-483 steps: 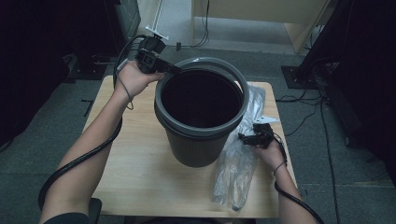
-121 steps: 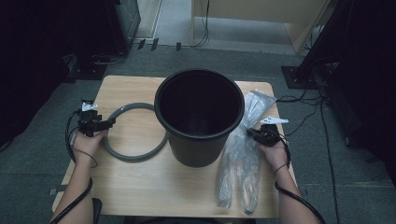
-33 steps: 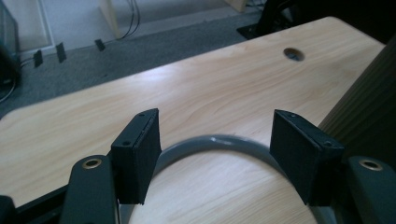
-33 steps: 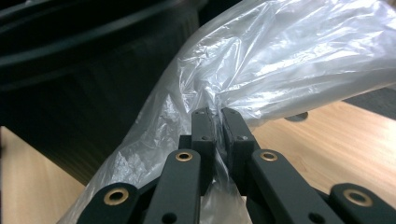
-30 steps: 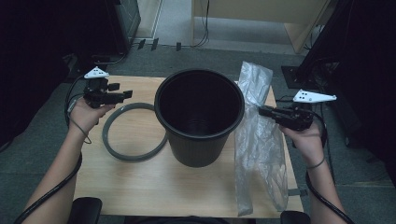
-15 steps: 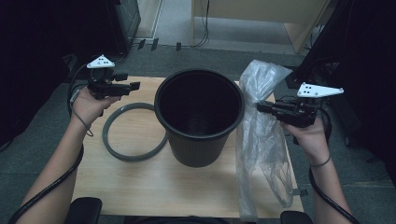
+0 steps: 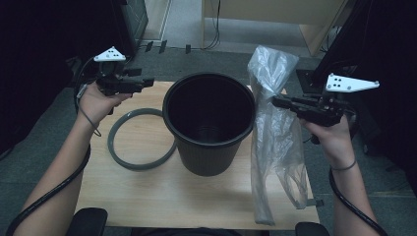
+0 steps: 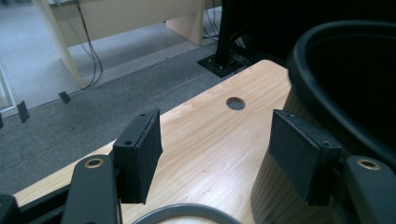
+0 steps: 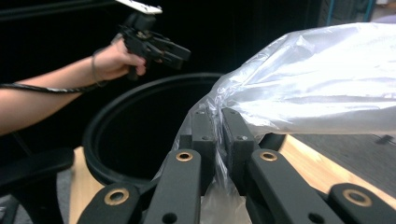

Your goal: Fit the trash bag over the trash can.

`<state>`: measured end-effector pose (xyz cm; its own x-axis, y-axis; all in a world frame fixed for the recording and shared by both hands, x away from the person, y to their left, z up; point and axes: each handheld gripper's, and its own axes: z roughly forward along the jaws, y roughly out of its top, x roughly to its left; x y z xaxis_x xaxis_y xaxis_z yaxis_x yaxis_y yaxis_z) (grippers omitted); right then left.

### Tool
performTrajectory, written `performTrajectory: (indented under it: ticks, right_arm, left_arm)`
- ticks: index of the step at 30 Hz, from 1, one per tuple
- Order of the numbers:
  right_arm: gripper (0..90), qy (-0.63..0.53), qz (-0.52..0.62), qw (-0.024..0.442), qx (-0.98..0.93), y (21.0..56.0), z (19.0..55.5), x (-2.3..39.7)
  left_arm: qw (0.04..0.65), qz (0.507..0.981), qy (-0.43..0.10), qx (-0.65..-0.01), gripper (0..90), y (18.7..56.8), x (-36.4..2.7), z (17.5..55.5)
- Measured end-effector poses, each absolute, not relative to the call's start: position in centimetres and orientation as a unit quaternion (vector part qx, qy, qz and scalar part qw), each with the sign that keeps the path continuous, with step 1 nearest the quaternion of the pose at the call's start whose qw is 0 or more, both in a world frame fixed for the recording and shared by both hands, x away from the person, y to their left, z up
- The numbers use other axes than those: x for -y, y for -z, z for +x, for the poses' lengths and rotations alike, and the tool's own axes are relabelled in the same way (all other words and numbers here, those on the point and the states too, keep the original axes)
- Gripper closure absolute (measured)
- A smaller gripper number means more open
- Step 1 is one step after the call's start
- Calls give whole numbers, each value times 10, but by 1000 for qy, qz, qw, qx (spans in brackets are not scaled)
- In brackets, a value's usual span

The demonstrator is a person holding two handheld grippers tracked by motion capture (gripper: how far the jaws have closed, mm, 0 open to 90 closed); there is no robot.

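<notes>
You are in the middle of lining the black bin (image 7: 209, 123): your right gripper (image 7: 281, 102) has the clear plastic bag (image 7: 275, 132) lifted at the right of the frame, its fingers (image 9: 204, 135) pressed together on a fold of the film. Your left gripper (image 7: 142, 82) hangs at the upper left above the grey ring (image 7: 140, 140), its fingers (image 8: 140, 154) spread with nothing between them. The bag hangs just right of the bin, its long axis running near vertical in the high view, with the bunched top at upper right above the rim and the tail trailing down onto the bench (image 7: 162, 196) at lower right. I cannot tell which end is the mouth. The next move, as I judge it, calls for bringing the left gripper across to take the other side of the film, so the two can spread the opening and lower the bag into the bin; the ring looks meant to go on after that.
</notes>
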<state>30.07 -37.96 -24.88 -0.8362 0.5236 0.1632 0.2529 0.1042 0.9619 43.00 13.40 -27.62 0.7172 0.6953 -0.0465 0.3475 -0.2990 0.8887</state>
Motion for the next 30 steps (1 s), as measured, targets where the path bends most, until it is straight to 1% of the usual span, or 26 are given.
performTrajectory:
  ticks: [3, 6, 11, 15, 21, 30]
  right_arm:
    - [861, -620, 255, 101, -735, 242, 302, 374]
    - [862, -624, 245, 90, -737, 238, 303, 367]
    - [861, -638, 228, 52, -733, 236, 306, 351]
    - [861, -615, 218, 63, -755, 235, 311, 335]
    - [861, -611, 205, 36, -764, 238, 320, 314]
    - [861, -594, 199, 19, -780, 247, 333, 290]
  left_arm:
    - [496, 786, -172, -325, 366, 271, -130, 430]
    - [497, 789, -170, -320, 365, 268, -126, 430]
    - [499, 793, -167, -307, 365, 262, -117, 429]
    - [500, 797, -165, -295, 365, 257, -108, 429]
    - [502, 802, -161, -280, 365, 252, -94, 428]
    - [505, 809, -156, -258, 365, 241, -72, 429]
